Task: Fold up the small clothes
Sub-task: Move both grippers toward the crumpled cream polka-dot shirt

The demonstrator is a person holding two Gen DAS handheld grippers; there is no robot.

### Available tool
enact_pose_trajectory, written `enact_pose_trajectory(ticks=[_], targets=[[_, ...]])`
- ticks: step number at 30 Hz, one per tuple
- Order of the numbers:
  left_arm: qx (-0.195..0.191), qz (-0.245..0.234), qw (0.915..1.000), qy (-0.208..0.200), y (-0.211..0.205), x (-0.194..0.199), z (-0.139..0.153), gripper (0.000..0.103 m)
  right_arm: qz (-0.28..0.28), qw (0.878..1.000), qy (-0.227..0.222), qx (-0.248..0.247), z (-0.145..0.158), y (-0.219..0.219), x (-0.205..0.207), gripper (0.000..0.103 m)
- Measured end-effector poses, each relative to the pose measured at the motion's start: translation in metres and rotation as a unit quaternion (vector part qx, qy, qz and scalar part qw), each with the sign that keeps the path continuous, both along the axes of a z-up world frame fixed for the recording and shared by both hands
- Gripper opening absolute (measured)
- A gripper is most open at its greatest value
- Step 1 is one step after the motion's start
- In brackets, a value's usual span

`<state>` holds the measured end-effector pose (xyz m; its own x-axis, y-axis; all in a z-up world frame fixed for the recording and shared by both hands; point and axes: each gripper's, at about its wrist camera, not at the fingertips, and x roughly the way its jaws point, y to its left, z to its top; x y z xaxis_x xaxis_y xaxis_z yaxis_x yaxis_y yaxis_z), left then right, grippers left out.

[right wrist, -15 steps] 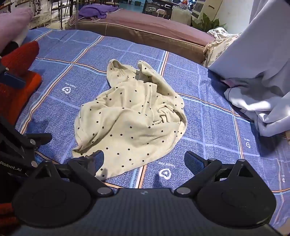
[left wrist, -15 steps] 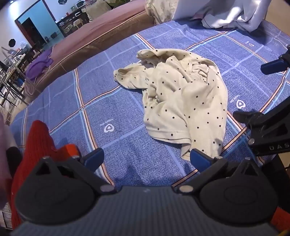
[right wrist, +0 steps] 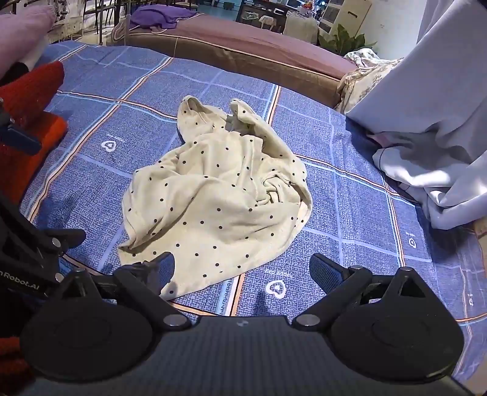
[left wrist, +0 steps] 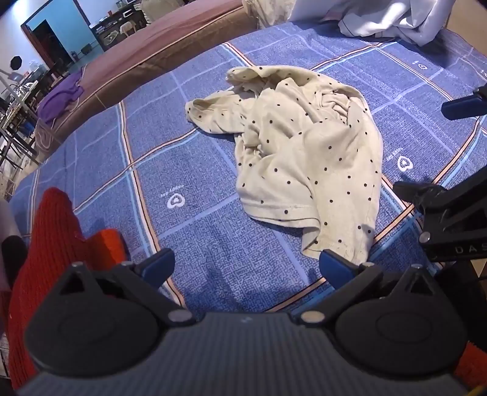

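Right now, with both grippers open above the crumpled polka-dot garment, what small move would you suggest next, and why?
Probably lower the right gripper onto the cream polka-dot garment's near hem and pinch it: the garment lies bunched, unfolded, and that edge sits just ahead of the open jaws.

Blue checked bedsheet (left wrist: 100, 158), purple cloth (right wrist: 164, 16)

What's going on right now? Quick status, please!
Left gripper and right gripper both open, empty. Cream polka-dot garment crumpled on blue plaid bedsheet, not yet folded. Nothing blocking it.
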<state>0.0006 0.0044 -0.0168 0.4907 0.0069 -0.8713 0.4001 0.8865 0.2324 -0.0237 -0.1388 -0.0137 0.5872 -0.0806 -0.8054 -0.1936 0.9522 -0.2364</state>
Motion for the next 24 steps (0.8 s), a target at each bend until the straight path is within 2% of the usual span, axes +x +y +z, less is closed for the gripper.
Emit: enact_pose_trajectory(ticks=[14,24], targets=[[-0.004,0.007,0.9998,0.015,0.000,0.000,-0.014,0.103,0.011,1.000,0.000,-0.019,-0.009,0.012,-0.002,0.103],[-0.007,0.007,0.9997,0.022,0.002,0.001,-0.018,0.103,0.005,1.000,-0.005,-0.015,-0.010,0.010,-0.001,0.103]])
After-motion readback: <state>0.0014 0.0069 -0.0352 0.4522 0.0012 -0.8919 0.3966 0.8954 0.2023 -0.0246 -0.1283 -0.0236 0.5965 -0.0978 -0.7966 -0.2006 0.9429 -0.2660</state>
